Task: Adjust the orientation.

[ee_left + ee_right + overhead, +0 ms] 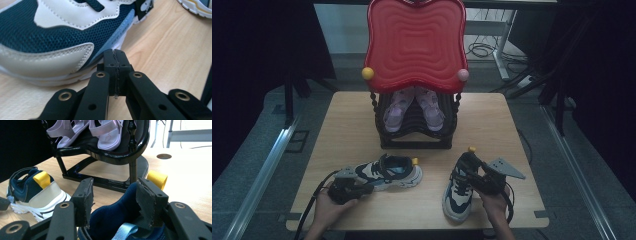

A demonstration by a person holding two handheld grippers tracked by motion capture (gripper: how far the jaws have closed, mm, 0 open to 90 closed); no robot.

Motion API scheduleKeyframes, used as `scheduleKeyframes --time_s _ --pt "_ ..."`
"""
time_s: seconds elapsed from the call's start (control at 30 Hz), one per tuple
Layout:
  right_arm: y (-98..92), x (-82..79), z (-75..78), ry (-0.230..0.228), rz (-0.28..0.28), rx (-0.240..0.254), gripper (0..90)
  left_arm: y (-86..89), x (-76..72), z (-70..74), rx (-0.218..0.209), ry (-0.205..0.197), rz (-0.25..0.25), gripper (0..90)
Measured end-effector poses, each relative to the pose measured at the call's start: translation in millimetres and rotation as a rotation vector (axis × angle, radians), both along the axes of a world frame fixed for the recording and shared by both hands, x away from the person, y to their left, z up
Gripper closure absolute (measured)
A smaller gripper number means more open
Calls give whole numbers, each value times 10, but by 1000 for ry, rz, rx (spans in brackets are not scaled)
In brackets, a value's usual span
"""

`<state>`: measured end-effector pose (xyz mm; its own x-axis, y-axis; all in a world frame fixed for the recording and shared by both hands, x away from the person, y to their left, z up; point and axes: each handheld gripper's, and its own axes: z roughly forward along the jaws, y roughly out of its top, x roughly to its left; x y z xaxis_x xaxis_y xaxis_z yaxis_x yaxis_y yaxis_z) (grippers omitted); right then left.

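A light wooden table stood in a dark room, bearing a black shoe rack with a red top tier at its far centre. A pair of pink sandals sat on the rack's lower shelf. At near left, the left sneaker lay on the table; the left gripper rested just beside its toe, jaws clenched together on nothing. At near right, the right sneaker pointed toward the near edge. The right gripper straddled its heel collar, one pad inside the opening, the other outside; whether the pads pressed could not be told.
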<state>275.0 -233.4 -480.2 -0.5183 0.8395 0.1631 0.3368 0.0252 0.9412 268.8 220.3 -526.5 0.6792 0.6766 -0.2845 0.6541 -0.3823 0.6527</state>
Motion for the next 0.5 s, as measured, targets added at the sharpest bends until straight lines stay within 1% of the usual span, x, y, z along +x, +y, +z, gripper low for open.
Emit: scheduleKeyframes --time_s 0.13,0.37,0.5 --pt "9 3 -5 1 4 -3 479 54 84 -2 -10 7 25 893" --pt "20 3 -10 5 6 -5 479 75 182 1 -12 13 39 891" --pt "23 2 -10 4 6 -6 479 78 188 2 -13 12 41 890"
